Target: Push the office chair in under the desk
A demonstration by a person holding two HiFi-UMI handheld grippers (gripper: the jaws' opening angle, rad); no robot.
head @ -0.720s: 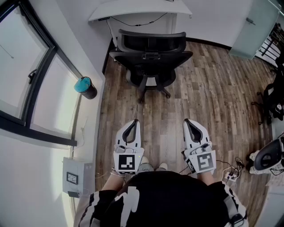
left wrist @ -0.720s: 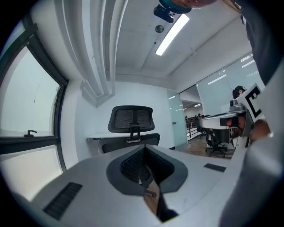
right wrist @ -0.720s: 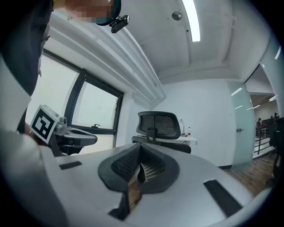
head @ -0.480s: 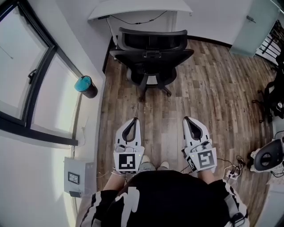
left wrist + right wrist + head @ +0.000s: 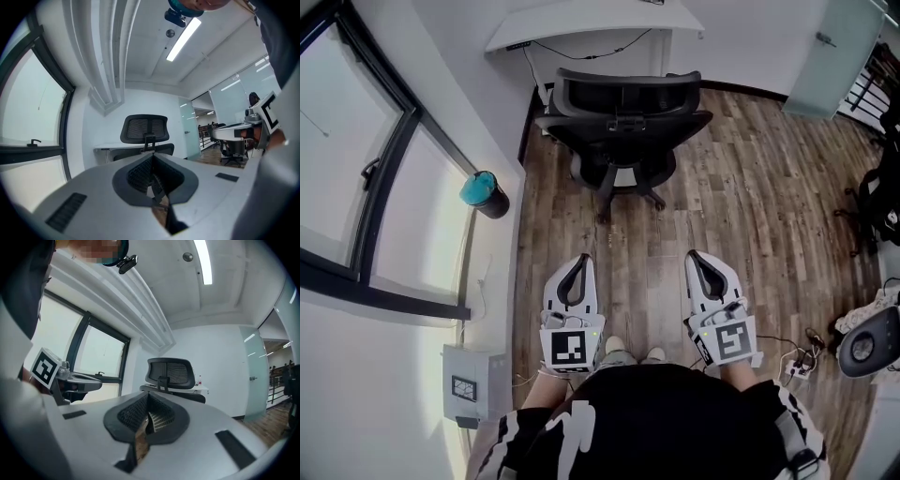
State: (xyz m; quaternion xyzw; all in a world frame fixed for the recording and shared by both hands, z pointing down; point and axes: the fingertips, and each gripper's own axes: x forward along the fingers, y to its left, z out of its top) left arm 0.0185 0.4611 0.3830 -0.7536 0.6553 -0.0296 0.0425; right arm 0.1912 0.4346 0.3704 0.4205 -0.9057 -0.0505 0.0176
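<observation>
Wood floor (image 5: pixel 741 206); L hand-held gripper (image 5: pixel 585 258), R hand-held gripper (image 5: pixel 694 255) shut, empty.

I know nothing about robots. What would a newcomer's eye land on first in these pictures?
A black office chair stands at the top of the head view, its back toward the person, just in front of a white desk. Nearer the person, the white left gripper and right gripper point at the chair, fingers shut and empty. A dark container with a teal top sits at the left, below the window.
</observation>
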